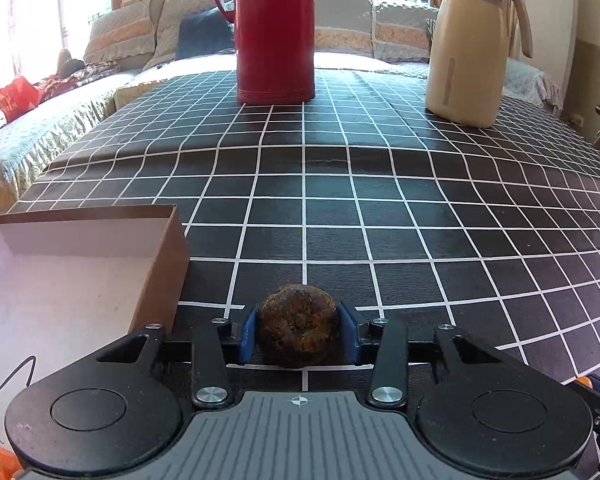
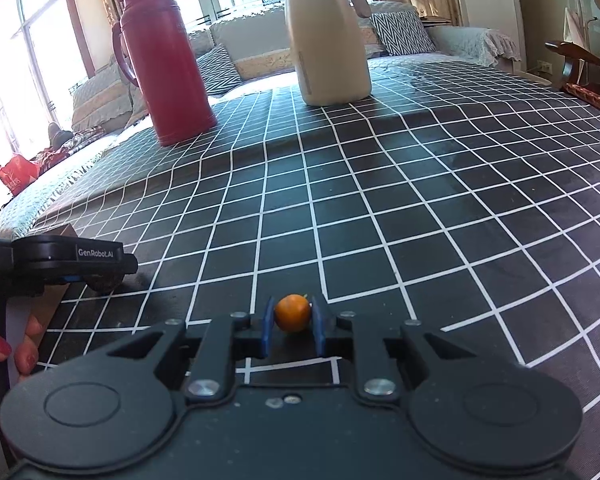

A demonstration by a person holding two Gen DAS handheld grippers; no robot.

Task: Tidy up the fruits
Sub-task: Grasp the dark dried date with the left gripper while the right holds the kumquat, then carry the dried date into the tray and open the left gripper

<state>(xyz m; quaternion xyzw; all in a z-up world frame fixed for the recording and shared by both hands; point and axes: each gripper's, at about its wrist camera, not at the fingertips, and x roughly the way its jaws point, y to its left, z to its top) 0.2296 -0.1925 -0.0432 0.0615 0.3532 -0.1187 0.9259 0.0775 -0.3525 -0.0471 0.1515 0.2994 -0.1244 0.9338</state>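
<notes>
Left wrist view: the left gripper [image 1: 298, 334] has its blue pads on both sides of a rough brown fruit [image 1: 298, 326]; the jaws stand narrow and appear to press on it, and the fruit sits low against the bench [image 1: 420, 220], which wears a black cloth with a white grid. Just to the left stands an open cardboard box [image 1: 156, 264], brown outside and pale inside, with a thin pen-like scrawl on its floor that cannot be read. Far across the bench stand a red flask [image 1: 275, 32] and a cream jug [image 1: 468, 52], well apart

Right wrist view: the right gripper [image 2: 292, 316] has its jaws drawn close onto a small orange fruit [image 2: 293, 313], a blue pad touching each side. At the left edge the other gripper shows from the side, and white letters on its black body read "GenRobot.AI" [image 2: 99, 252]; the dark fruit shows just beneath it. Below that, a hand [image 2: 16, 348] with red-painted nails grips the handle. The flask and jug stand at the far end
</notes>
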